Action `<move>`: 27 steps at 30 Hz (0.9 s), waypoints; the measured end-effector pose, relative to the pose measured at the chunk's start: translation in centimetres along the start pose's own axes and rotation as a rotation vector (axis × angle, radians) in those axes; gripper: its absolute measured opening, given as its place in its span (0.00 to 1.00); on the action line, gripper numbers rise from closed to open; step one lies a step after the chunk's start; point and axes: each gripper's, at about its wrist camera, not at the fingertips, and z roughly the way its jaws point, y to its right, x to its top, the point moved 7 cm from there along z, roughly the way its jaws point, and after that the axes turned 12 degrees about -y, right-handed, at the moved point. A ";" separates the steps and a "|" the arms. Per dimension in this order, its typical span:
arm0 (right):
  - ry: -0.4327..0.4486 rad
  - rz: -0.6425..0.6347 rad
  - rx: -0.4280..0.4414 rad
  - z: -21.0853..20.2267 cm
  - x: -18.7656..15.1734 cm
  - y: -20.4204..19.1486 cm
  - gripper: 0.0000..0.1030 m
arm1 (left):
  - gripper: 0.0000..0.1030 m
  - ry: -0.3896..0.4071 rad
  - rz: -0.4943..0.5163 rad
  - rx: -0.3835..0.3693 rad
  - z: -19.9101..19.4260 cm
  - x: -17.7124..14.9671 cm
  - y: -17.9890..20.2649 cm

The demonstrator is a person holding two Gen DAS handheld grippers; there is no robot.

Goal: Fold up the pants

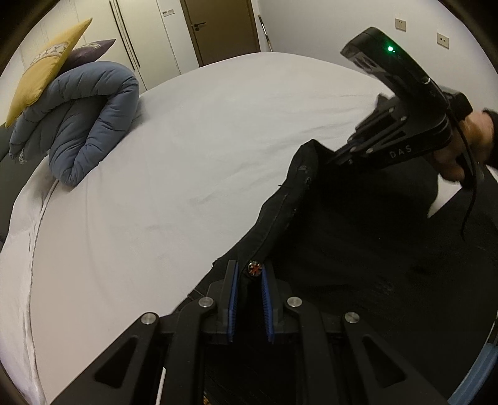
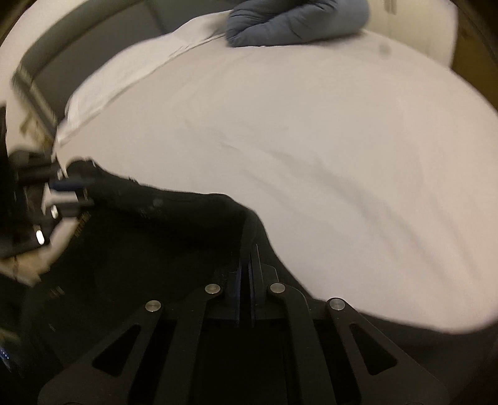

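Observation:
Black pants (image 1: 358, 249) lie on the white bed sheet (image 1: 186, 155), with the waistband lifted between my two grippers. My left gripper (image 1: 249, 275) is shut on the waistband, right beside a round metal button (image 1: 254, 268). In the left wrist view my right gripper (image 1: 334, 159) pinches the far end of the waistband, with a hand (image 1: 451, 155) behind it. The blurred right wrist view has my right gripper (image 2: 249, 252) shut on a raised fold of the pants (image 2: 140, 249). There my left gripper (image 2: 73, 193) grips the other end at the left.
A rolled blue duvet (image 1: 87, 118) lies at the bed's far left, with a yellow pillow (image 1: 46, 68) and a purple pillow (image 1: 90, 50) behind it. A brown door (image 1: 224, 28) and wardrobe doors stand beyond the bed. In the right wrist view the duvet (image 2: 295, 21) lies at the top.

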 end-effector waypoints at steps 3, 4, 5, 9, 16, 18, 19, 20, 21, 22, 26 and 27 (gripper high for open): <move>0.027 0.071 0.090 0.5 1.0 -0.8 0.02 | 0.14 -0.004 -0.003 -0.010 -0.5 -1.0 0.8; 0.033 0.086 0.117 0.5 0.8 -1.1 0.02 | 0.14 -0.004 -0.002 -0.014 -0.8 -1.5 1.2; 0.034 0.093 0.137 0.4 0.5 -1.6 0.02 | 0.14 -0.005 -0.002 -0.016 -0.9 -1.7 1.3; 0.009 -0.019 0.123 0.0 -1.8 -4.5 0.02 | 0.14 -0.011 0.016 -0.016 -1.9 -3.7 2.3; -0.111 -0.295 -0.044 -0.9 -9.8 -7.7 0.02 | 0.14 -0.046 0.139 -0.069 -3.0 -8.8 6.3; -0.126 -0.347 -0.094 -1.2 -11.2 -8.1 0.02 | 0.14 -0.069 0.207 -0.056 -2.9 -10.5 8.5; -0.135 -0.388 -0.146 -0.9 -11.8 -8.9 0.02 | 0.13 -0.081 0.232 -0.048 -2.8 -11.1 9.2; -0.137 -0.408 -0.173 -0.7 -12.2 -9.4 0.02 | 0.13 -0.096 0.254 -0.044 -2.6 -11.9 9.9; -0.139 -0.428 -0.201 -0.4 -12.6 -10.0 0.02 | 0.13 -0.104 0.264 -0.049 -2.6 -12.5 10.3; -0.139 -0.445 -0.219 -0.2 -12.9 -10.6 0.02 | 0.13 -0.106 0.268 -0.059 -2.7 -13.1 10.7; -0.125 -0.554 -0.362 0.4 -14.0 -13.0 0.02 | 0.13 -0.097 0.276 -0.079 -3.8 -14.7 11.2; -0.124 -0.606 -0.420 0.7 -14.5 -14.0 0.02 | 0.13 -0.099 0.285 -0.073 -3.9 -15.0 11.4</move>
